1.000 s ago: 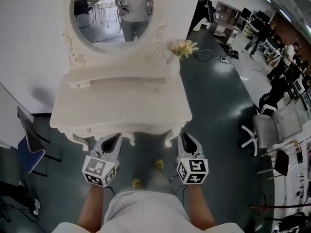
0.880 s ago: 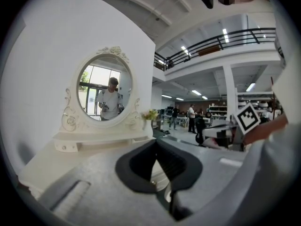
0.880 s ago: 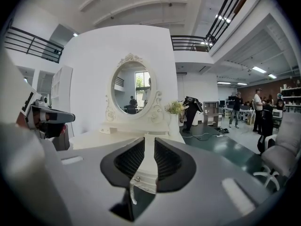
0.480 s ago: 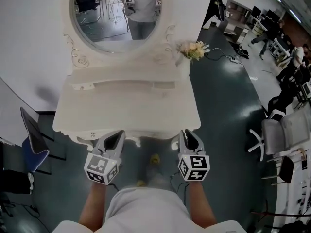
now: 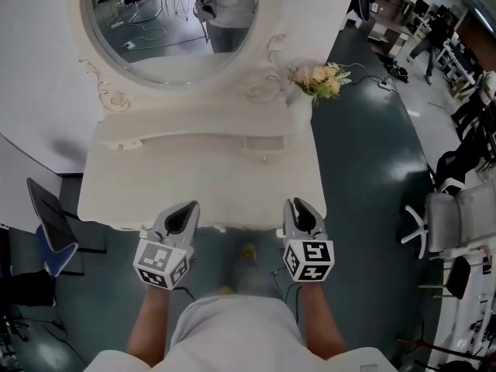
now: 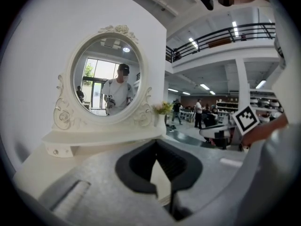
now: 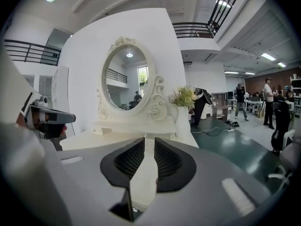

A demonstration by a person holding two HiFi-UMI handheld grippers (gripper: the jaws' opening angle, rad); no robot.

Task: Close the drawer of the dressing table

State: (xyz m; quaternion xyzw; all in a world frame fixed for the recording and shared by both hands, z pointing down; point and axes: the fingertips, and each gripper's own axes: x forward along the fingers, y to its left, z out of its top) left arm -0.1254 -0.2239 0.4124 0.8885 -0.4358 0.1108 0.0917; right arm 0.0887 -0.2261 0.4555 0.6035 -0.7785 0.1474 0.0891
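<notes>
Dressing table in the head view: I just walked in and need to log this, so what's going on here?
A person stands at the white dressing table, a tool in each hand. The left tool, jaws together, and the right tool, jaws slightly apart, are both empty at its front edge. No drawer shows sticking out, so it looks closed.

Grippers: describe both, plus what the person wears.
The left gripper and right gripper are alike: light grey shells with black ribbed pads inside the jaws. Each carries a cube with black-and-white square markers at its rear. The person wears light grey clothing; forearms are bare.
</notes>
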